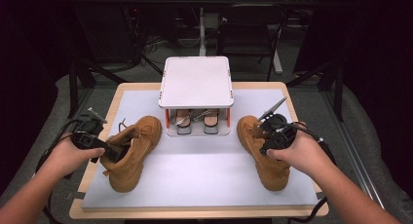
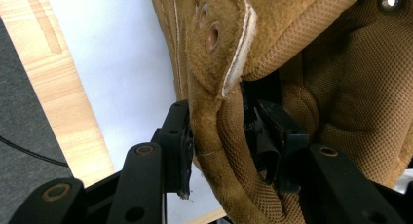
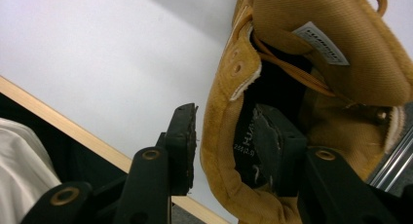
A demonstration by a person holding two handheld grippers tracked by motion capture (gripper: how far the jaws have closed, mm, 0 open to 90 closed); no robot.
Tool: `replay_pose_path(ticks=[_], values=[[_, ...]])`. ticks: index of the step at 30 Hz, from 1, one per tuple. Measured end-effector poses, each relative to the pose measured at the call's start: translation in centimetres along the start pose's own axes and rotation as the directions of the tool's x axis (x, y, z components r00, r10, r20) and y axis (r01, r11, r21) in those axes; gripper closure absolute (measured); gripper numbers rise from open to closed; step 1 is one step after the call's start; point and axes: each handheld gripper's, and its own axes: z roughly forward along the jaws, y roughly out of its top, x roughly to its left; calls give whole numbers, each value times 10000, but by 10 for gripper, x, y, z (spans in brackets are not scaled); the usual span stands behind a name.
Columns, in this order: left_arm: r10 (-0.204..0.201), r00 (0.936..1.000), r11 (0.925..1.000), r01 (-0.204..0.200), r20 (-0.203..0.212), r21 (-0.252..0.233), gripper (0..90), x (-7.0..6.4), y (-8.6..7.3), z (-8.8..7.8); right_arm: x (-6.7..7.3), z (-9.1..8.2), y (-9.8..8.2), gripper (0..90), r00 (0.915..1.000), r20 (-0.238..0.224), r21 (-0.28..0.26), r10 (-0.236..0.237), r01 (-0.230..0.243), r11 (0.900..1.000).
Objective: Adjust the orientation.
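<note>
We see two tan suede ankle boots on the white mat of the tabletop (image 1: pixel 195 175), one at each hand-held gripper.

The left hand-held gripper (image 1: pixel 108 153) reaches from the person's left hand (image 1: pixel 73 156) into the collar of the left tan suede boot (image 1: pixel 134 151). In the left gripper view the padded collar wall of this boot (image 2: pixel 214 136) runs up between the two black jaws: one jaw is outside, touching the suede, the other is inside the boot's mouth against the mesh lining. The jaws stand at a middling width, closed on the collar wall. The boot's toe points away from this gripper, and the boot leans slightly to one side.

The right hand-held gripper (image 1: pixel 270 136), in the right hand (image 1: pixel 297 153), sits above the collar of the right tan suede boot (image 1: pixel 263 156). In the right gripper view the collar wall (image 3: pixel 219 151) passes between the jaws, one outside and one inside the opening. A narrow gap shows between the outer jaw and the suede, so the jaws are parted about halfway and not pressing. The boot stands on the mat directly under this gripper.

Beyond both grippers, between them, stands a small white two-tier shoe rack (image 1: pixel 196 83), with a pair of sandals (image 1: pixel 195 121) on its lower level.
</note>
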Motion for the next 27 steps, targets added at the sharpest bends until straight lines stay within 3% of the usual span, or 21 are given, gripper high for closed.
replay_pose_path(ticks=[5,11,19,27], values=[[4,10000,10000,-4,-26,5,588,0,0,-2,-9,-6,2,595,9994,157,15,305,-305,9995],[1,10000,10000,0,-25,14,589,0,0,-1,-29,-8,2,577,9933,569,158,1007,-1017,9947],[26,10000,10000,-26,-39,25,589,0,1,-1,-56,-2,0,561,9766,1178,289,1801,-1846,9824],[69,9999,9999,-68,-114,76,589,-2,2,1,-72,15,-5,547,9625,1203,506,2432,-2506,9668]])
